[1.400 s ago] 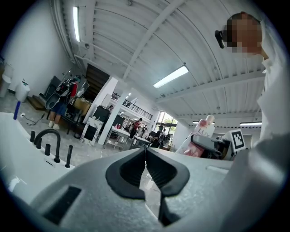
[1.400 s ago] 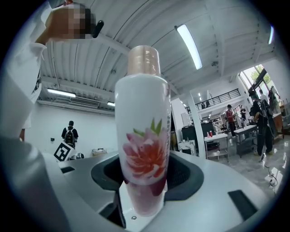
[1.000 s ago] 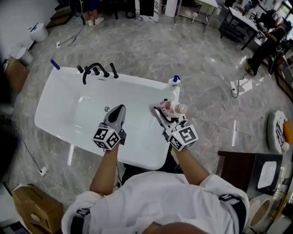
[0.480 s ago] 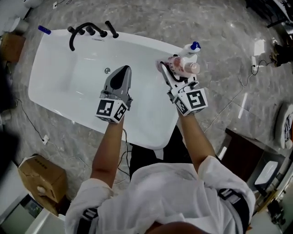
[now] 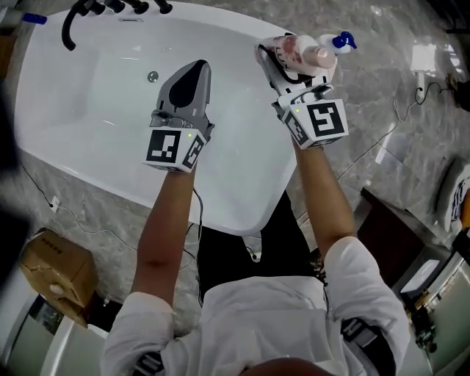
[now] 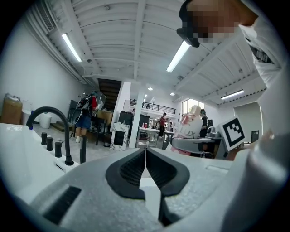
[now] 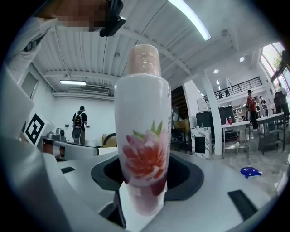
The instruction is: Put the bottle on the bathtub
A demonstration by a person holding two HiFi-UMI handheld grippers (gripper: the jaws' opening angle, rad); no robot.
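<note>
Two views share the story: the right gripper view shows the flowered bottle [image 7: 142, 136] clamped in the fingers of the right gripper [image 5: 285, 57], the head view sets it by the bathtub [image 5: 228, 183] rim, upper right; the fingers of the left gripper [image 6: 145, 156] meet, empty.

The bathtub [image 5: 242, 213] spans the left and centre of the head view, with its near end directly in front of the person. The faucet [image 5: 70, 22] stands on the far-left rim. The drain [image 5: 152, 76] lies in the tub floor, just left of the left gripper [image 5: 196, 67], which hangs over the tub interior. The right gripper [image 5: 283, 48] is positioned over the right rim, with the bottle [image 5: 297, 53] between its jaws. A spray bottle [image 5: 341, 40] is just right of the bottle. A cardboard box [image 5: 55, 283] rests on the floor [image 5: 382, 132], left of the person
</note>
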